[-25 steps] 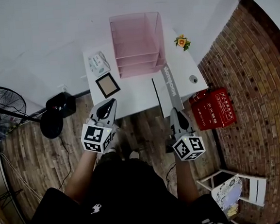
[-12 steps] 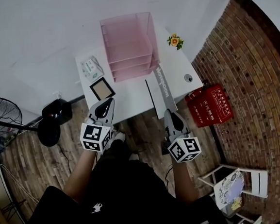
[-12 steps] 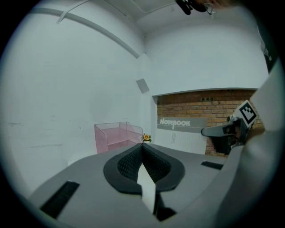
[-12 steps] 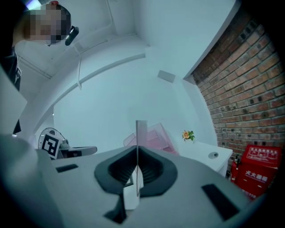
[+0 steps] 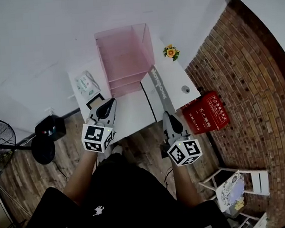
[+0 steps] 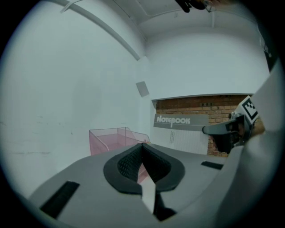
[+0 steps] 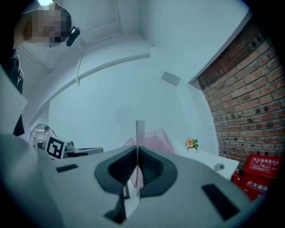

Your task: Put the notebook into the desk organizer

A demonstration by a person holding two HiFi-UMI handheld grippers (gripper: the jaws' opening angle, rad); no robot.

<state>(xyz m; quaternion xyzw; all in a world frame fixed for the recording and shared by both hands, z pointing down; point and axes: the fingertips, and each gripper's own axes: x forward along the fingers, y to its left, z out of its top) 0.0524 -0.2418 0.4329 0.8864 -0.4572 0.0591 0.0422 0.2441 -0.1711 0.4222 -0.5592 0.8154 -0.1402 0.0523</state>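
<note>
Pointing lengthwise toward the desk organizer (image 5: 125, 55), the notebook (image 5: 159, 89) is on edge.

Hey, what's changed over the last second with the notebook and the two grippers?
Both grippers moved forward toward the desk. The right gripper carried the notebook until its far end neared the desk organizer. The left gripper now reaches over the desk edge, partly hiding the picture frame. Unchanged: right fingers shut on the notebook, left gripper empty, desk items in place.
</note>
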